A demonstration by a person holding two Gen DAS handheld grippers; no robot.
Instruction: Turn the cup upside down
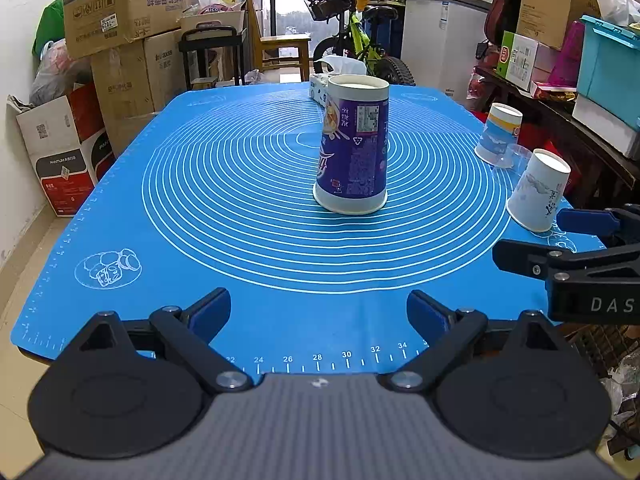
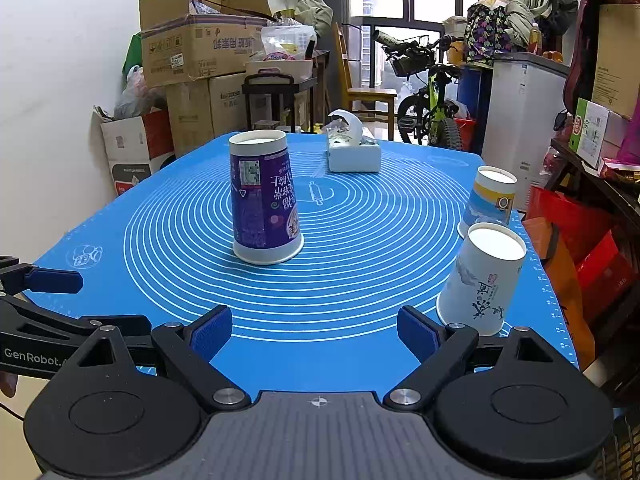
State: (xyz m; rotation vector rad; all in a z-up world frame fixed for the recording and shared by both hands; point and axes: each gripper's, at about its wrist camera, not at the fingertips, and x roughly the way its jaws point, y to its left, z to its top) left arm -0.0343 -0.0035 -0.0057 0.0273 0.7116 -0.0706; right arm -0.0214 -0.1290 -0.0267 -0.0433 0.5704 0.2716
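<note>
Hovering low over the near edge of the blue mat, both the left gripper and right gripper gape wide, holding nothing. Farther in, the purple cup stands upside down mid-mat; two white cups sit right, a tissue box, seemingly, beyond

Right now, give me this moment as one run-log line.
purple cup: upside down, mat centre | left gripper: open, empty | right gripper: open, empty | two white cups: inverted, mat's right edge
</note>
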